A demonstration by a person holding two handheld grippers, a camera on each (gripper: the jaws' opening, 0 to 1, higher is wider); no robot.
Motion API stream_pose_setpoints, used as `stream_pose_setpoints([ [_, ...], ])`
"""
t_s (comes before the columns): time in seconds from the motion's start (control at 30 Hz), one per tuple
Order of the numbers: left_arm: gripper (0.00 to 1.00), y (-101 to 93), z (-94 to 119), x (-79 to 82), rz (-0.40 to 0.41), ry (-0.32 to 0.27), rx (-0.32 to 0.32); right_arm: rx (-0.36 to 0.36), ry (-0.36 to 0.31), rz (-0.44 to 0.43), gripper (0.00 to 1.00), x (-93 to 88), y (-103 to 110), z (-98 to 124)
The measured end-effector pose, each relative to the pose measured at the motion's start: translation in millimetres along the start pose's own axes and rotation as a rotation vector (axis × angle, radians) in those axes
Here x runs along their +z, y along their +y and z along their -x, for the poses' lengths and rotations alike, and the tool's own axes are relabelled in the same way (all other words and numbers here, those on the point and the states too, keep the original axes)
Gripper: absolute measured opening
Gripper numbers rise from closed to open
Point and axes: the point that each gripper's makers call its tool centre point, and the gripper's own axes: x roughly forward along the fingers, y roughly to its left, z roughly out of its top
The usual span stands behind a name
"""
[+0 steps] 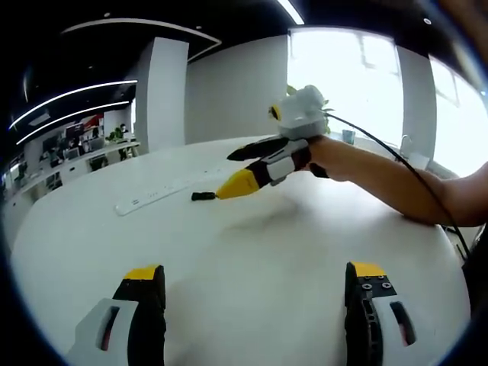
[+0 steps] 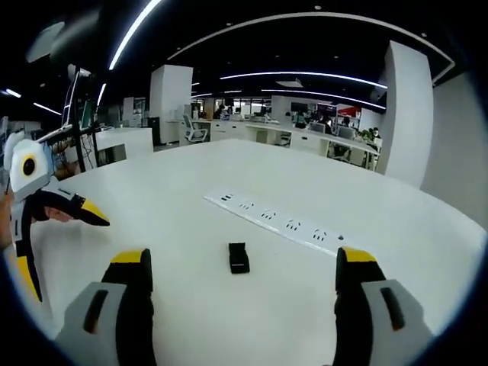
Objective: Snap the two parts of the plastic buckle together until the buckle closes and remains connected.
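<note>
We hold both grippers' jaws spread, empty; approach black buckle part (image 2: pixel 239 258) on table (image 2: pixel 183 221) squarely w/ right gripper (image 2: pixel 242 282).

Right gripper (image 1: pixel 221 174) above buckle part (image 1: pixel 203 196)

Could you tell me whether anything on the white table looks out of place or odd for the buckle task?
One thing: a single small black buckle part lies on the table near the white power strip. A second part cannot be made out. Both grippers, left and right, are open and hold nothing.
</note>
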Motion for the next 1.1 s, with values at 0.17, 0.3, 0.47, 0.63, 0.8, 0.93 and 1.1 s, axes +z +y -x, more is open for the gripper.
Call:
stream_pose_setpoints([
  [0.17, 1.0, -1.3, 1, 1.7, -0.005, -0.003, -0.002, -0.008, -0.002, 0.0, 0.99, 1.4, 1, 6],
  [0.3, 1.0, -6.1, 4, 0.4, -0.006, -0.006, -0.004, -0.01, -0.003, 0.006, 0.99, 2.0, 3, 10],
  [0.47, 1.0, -7.9, 6, 0.8, -0.006, -0.004, -0.002, -0.012, -0.002, 0.007, 0.99, 0.5, 6, 15],
  [0.63, 1.0, -13.1, 7, -0.3, -0.012, -0.002, -0.001, -0.016, 0.0, 0.01, 0.99, -1.9, 11, 23],
  [0.8, 1.0, -15.4, 8, -1.5, -0.016, 0.0, 0.001, -0.015, -0.002, 0.008, 0.98, 1.3, 8, 25],
  [0.93, 1.0, -14.8, 9, -1.3, -0.014, 0.001, 0.003, -0.017, -0.002, 0.014, 0.98, 0.2, 13, 31],
  [1.1, 1.0, -10.2, 5, 3.1, -0.016, -0.001, -0.004, -0.022, -0.003, 0.02, 0.98, -2.6, 21, 42],
])
